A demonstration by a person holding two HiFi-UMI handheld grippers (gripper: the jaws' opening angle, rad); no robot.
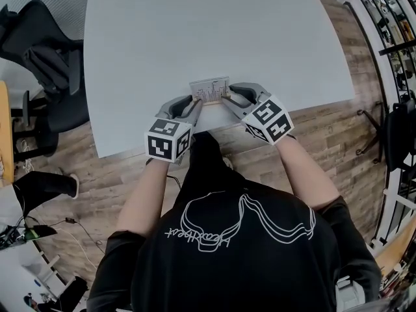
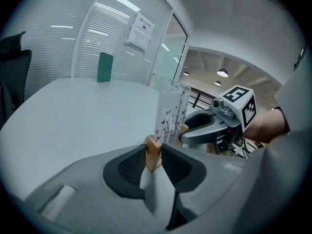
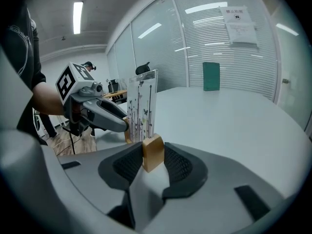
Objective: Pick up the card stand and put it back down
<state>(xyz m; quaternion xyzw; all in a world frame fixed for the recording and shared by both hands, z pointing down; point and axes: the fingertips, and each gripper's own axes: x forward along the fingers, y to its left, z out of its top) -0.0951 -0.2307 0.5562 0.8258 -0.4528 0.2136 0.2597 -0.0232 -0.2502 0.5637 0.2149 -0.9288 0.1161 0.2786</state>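
Observation:
The card stand [image 1: 209,90], a wooden bar holding an upright clear card printed with flowers, stands near the front edge of the white table [image 1: 195,31]. My left gripper [image 1: 193,104] is at its left end and my right gripper [image 1: 229,98] at its right end. In the left gripper view the bar's wooden end [image 2: 153,150] sits pinched between both pads, with the card [image 2: 170,113] beyond it. The right gripper view shows the other wooden end [image 3: 152,152] pressed between its pads, the card [image 3: 142,106] just behind.
A green upright object [image 2: 105,67] stands at the table's far side, by the blinds. Black office chairs [image 1: 45,70] are on the wooden floor to the left, and metal shelving [image 1: 390,44] at the right. The person's body is close to the table's front edge.

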